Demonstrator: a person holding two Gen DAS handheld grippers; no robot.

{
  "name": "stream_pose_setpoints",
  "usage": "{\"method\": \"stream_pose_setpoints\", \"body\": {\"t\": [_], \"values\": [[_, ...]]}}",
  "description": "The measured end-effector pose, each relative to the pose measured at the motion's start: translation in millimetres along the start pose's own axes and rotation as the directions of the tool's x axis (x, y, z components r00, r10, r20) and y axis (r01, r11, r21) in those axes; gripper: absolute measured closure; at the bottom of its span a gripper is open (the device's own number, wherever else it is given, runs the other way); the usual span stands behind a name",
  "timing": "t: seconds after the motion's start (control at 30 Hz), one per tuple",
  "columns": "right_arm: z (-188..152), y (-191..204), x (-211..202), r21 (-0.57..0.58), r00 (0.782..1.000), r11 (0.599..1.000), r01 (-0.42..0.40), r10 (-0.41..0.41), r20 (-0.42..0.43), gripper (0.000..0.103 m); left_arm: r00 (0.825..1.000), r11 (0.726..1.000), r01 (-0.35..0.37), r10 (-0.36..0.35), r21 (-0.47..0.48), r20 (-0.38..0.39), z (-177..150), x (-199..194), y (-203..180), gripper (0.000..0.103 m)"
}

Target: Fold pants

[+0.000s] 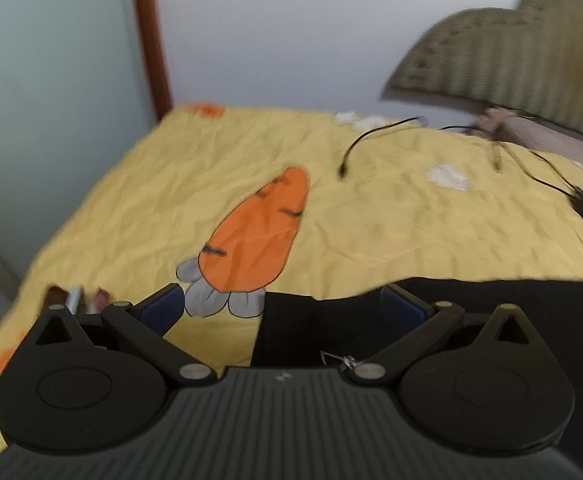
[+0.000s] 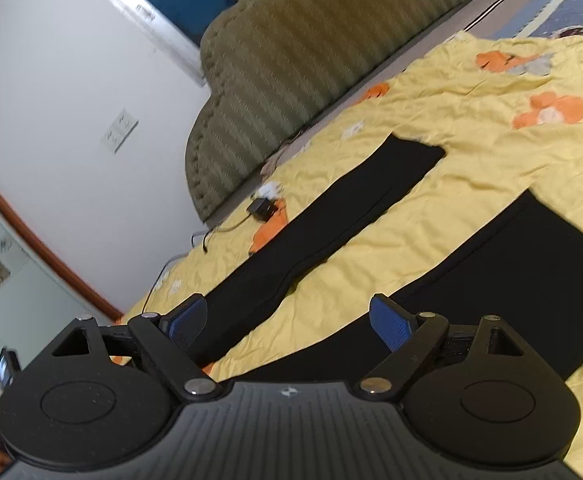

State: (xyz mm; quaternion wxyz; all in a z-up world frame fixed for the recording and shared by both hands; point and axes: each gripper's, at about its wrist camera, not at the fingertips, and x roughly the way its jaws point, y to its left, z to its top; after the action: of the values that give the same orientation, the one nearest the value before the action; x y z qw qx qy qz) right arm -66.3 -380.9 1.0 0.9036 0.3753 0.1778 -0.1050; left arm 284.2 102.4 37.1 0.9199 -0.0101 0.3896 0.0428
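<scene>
Black pants point(image 2: 331, 216) spread flat on the yellow bedspread point(image 2: 491, 152), left hand-held gripper point(image 1: 283, 308) tilted down over their edge, jaws wide, empty, right hand-held gripper point(image 2: 291, 320) angled low above the legs, jaws wide, empty

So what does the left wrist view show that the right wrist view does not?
Only the left wrist view shows the large carrot print and the left hand-held gripper, open. Only the right wrist view shows both pant legs spread apart, the wall switch and the right hand-held gripper, open. Both show the yellow bedspread, black pants, padded headboard and black charger.
</scene>
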Motion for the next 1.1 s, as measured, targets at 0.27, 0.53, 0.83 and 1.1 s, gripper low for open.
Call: {"method": "stream_pose_setpoints", "body": {"t": [0.27, 0.53, 0.83, 1.1], "values": [[-5.9, 36.3, 51.5, -0.015, 0.992, 0.996, -0.089, 0.088, -0.095, 0.014, 0.984, 0.988, -0.048, 0.022, -0.149, -0.175, 0.2, 83.1, 12.3, 0.0], [-7.9, 53.1, 79.7, -0.034, 0.984, 0.992, -0.121, 0.115, -0.134, 0.014, 0.977, 0.975, 0.034, -0.079, -0.221, -0.198, 0.2, 100.6, 23.8, 0.0], [-1.8, 86.6, 90.2, -0.15, 0.975, 0.977, -0.153, 0.125, -0.185, 0.014, 0.975, 0.98, 0.145, -0.166, -0.137, -0.151, -0.9, 97.1, -0.6, 0.049], [-5.4, 158.6, 119.7, -0.326, 0.967, 0.926, -0.191, 0.121, -0.223, 0.014, 0.984, 0.983, 0.168, -0.172, -0.076, -0.045, -15.6, 85.8, 1.3, 0.069]]}}
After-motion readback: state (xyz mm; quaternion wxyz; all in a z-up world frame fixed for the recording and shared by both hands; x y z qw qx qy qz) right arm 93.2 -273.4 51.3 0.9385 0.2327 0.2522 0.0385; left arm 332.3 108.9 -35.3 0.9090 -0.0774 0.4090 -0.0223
